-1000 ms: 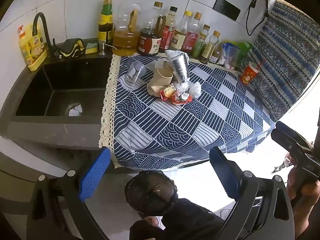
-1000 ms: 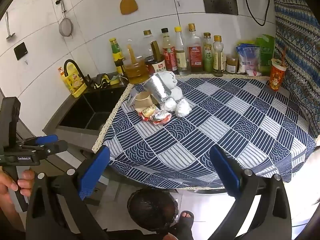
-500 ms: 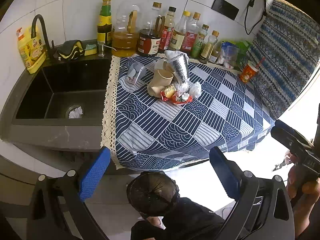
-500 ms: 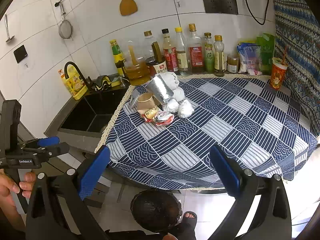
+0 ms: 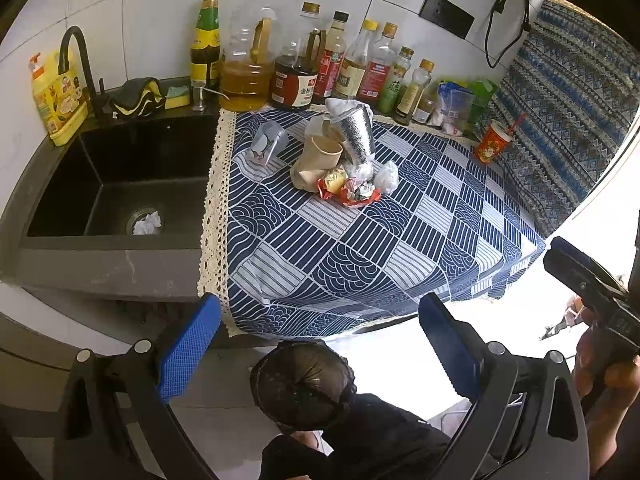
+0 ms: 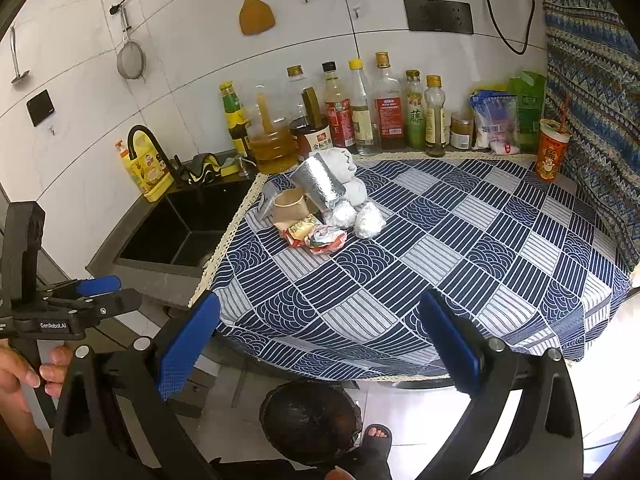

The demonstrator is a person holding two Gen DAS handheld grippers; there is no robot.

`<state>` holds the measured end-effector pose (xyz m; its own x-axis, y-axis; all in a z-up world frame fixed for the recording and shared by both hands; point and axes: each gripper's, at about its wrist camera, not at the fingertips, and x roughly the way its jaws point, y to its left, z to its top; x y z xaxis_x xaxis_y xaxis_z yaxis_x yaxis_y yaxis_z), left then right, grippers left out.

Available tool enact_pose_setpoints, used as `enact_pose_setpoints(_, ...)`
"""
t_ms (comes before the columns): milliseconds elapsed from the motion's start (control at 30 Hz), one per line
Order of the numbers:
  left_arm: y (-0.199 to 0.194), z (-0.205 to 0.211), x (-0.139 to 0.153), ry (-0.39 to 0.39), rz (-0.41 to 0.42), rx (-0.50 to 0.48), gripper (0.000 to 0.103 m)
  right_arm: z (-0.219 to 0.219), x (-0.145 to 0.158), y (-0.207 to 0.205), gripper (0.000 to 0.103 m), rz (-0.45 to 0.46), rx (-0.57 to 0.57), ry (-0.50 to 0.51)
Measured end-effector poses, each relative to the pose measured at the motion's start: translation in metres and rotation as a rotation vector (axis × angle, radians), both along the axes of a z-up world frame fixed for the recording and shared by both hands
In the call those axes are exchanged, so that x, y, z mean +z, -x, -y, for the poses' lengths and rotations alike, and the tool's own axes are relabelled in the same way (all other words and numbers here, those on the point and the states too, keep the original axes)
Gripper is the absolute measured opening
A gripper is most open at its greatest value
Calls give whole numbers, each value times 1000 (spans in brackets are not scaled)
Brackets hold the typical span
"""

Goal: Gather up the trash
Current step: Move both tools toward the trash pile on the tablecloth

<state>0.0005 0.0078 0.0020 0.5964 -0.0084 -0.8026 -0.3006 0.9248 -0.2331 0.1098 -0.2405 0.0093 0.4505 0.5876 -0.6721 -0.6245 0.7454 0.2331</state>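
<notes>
Both my grippers hang off the near edge of the counter, jaws spread wide and empty: left gripper (image 5: 318,350), right gripper (image 6: 320,340). All the trash sits in one clump on the blue patterned cloth (image 6: 420,264), far side, toward the sink (image 5: 116,184) end: paper cup (image 5: 320,156) tipped on its side, foil bag (image 5: 358,134) leaning over it, red wrappers (image 5: 352,194) in front, crumpled white wads (image 6: 370,220) at the right of the pile. From either set of fingers the pile is ahead and well apart, slightly left of centre for the right, about centred for the left. Black-lined bin (image 6: 310,422) sits on the floor right below me, between the fingers in both views. Neither arm looks clearly nearer; my guess is the left has the straighter line. Foil bag's long axis runs tilted, mouth up and toward the bottles (image 6: 360,112). One more wad lies in the sink drain (image 5: 146,222), left-hand side.
</notes>
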Motion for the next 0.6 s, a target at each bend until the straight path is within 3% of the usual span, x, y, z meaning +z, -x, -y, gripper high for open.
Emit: enact_pose_setpoints(600, 12, 2, 2, 21, 13, -18, 96, 3, 6, 18, 99, -2, -16, 5)
